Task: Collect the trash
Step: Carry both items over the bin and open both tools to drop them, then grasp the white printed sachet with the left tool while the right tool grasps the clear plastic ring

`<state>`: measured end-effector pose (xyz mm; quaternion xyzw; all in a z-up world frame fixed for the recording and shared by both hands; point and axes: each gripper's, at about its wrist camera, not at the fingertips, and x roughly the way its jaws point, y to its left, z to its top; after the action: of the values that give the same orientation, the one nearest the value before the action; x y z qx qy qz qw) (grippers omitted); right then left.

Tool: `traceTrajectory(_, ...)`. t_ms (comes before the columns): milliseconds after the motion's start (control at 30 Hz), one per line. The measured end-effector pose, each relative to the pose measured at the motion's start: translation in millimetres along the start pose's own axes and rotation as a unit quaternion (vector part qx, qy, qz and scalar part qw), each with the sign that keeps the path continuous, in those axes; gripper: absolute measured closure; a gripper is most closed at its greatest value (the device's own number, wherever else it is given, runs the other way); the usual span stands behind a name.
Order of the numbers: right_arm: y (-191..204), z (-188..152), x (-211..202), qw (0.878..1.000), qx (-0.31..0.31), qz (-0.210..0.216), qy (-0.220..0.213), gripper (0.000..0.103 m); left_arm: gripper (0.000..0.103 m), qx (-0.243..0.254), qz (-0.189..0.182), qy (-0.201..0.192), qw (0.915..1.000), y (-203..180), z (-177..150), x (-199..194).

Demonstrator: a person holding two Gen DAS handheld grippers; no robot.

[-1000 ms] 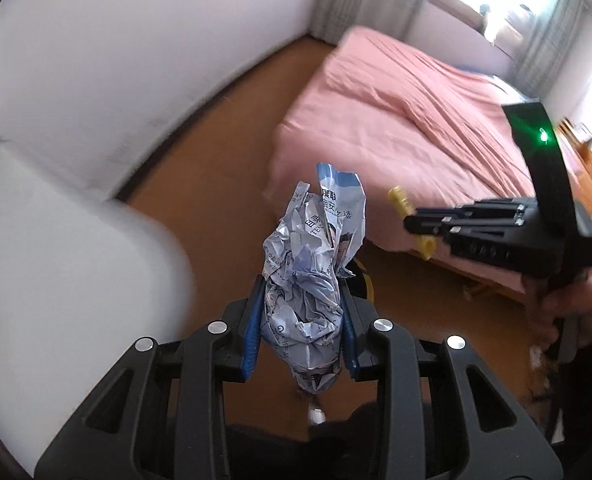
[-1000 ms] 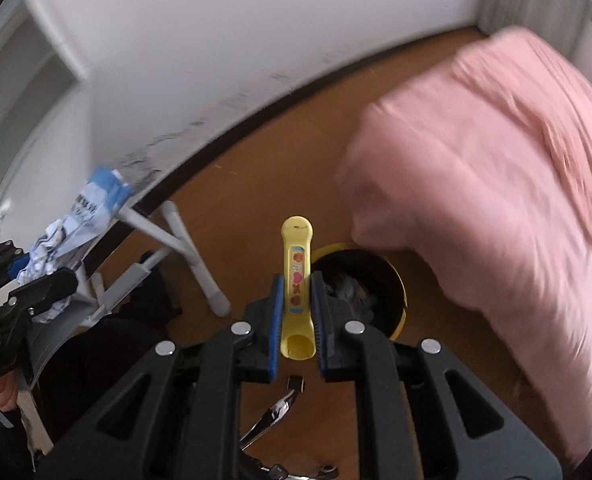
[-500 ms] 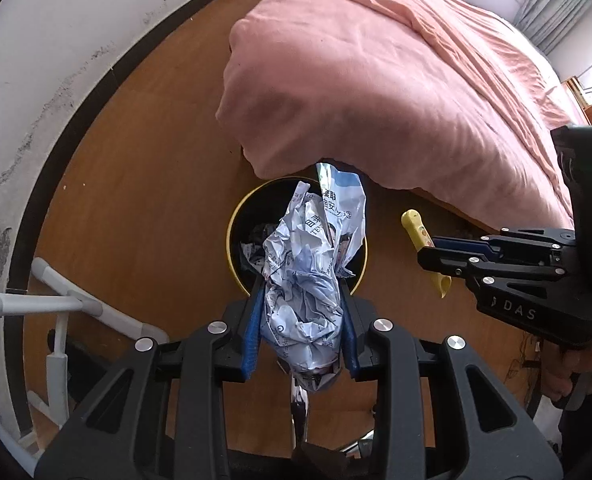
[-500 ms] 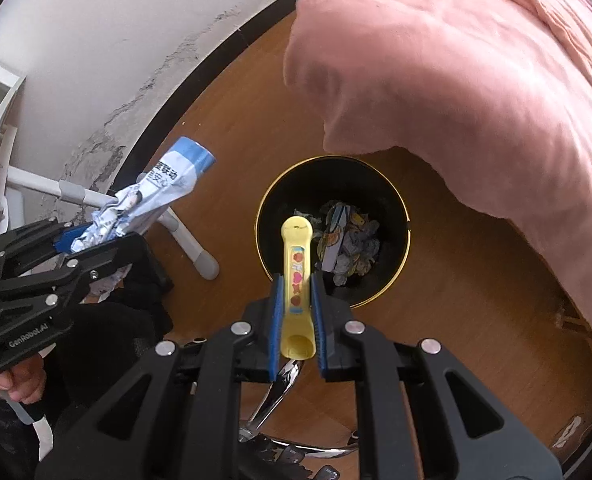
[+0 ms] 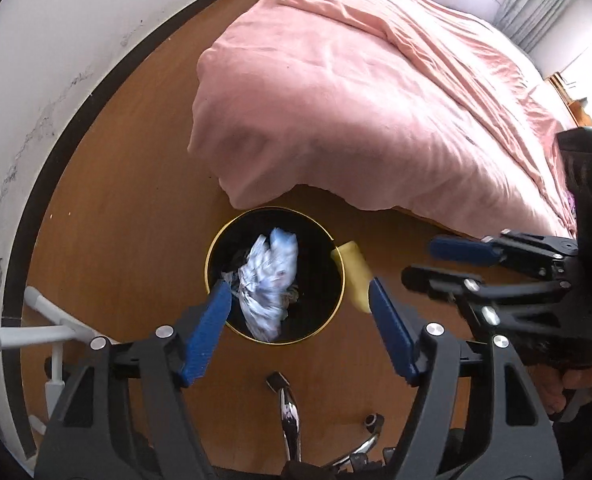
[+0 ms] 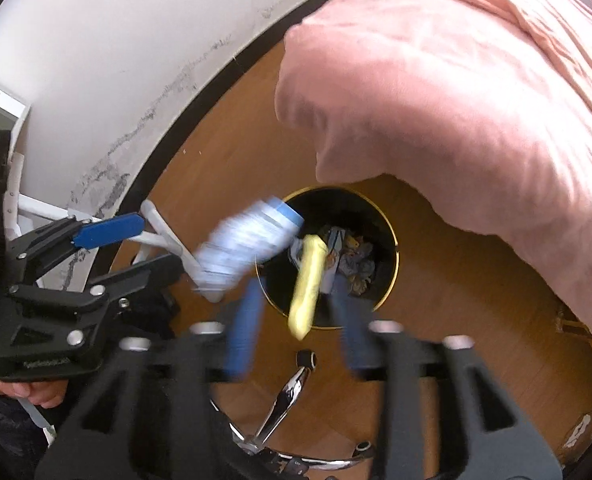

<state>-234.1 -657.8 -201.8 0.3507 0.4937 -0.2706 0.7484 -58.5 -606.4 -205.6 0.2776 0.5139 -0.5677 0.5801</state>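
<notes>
A round black trash bin with a gold rim [image 5: 216, 252] [image 6: 392, 232] stands on the wood floor beside the bed. My left gripper [image 5: 298, 304] is open above it; the crumpled blue-white wrapper [image 5: 270, 276] [image 6: 244, 246] is blurred, falling free over the bin. My right gripper [image 6: 298, 312] is open too; the yellow tube [image 6: 308, 280] [image 5: 354, 276] drops between its fingers, above the bin's edge. Each gripper shows in the other's view: the right one [image 5: 428, 260], the left one [image 6: 152, 240].
A bed with a pink cover [image 5: 376, 100] overhangs the bin's far side. A white wall with a dark baseboard [image 5: 56, 160] runs on the left. A white frame leg [image 5: 52, 332] and a chrome chair base [image 5: 292, 424] lie near the bin.
Both grippers opened over the bin. The wrapper left my left gripper and the yellow tube left my right gripper; both are falling.
</notes>
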Motion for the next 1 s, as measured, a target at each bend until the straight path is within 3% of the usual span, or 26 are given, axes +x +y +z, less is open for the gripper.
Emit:
traceTrajectory(167,5.5,-1.0,-17.2,1.0,0.001,-0.002,-0.019,0.039,0.031,-0.005,0.009,-0.016,0.9998,3.8,-3.5,-23.2)
traceTrajectory(300,21.7,-1.4,-35.8,0.999,-0.008,-0.005,-0.032,0.033,0.02,-0.002,0.024,-0.04,0.9989,3.6,-11.9,-64.4)
traceTrajectory(433,67.4,1.5,-75.8,0.996,-0.053,-0.009,-0.072,0.026,0.011,-0.008,0.051,-0.099,0.9937,13.0,-30.1,-142.0)
traceTrajectory(567,141.6,4.4,-103.9,0.986,-0.132,0.009,-0.102,0.023,0.01,-0.047,0.099,-0.164,0.9805,51.1,-71.6,-230.3)
traceTrajectory(700,253.1,2.7,-106.4,0.962,-0.242,0.062,-0.107,0.023,0.01,-0.103,0.173,-0.203,0.9584,112.9,-135.7,-305.5)
traceTrajectory(733,275.0,1.2,-104.3,0.957,-0.262,0.073,-0.104,0.023,0.01,-0.13,0.199,-0.207,0.9492,139.1,-163.7,-329.1)
traceTrajectory(833,365.2,-10.6,-89.8,0.929,-0.346,0.102,-0.089,0.023,0.01,-0.185,0.248,-0.205,0.9285,191.7,-222.1,-370.1)
traceTrajectory(933,449.5,-26.7,-71.7,0.894,-0.426,0.117,-0.072,0.023,0.01,-0.236,0.303,-0.189,0.9038,245.3,-283.2,-404.6)
traceTrajectory(967,483.3,-32.8,-62.9,0.877,-0.46,0.122,-0.064,0.023,0.01,-0.248,0.318,-0.182,0.8969,262.8,-303.8,-413.8)
traceTrajectory(1000,503.0,-36.0,-56.6,0.868,-0.479,0.122,-0.059,0.023,0.01,-0.254,0.324,-0.177,0.894,274.0,-316.0,-418.4)
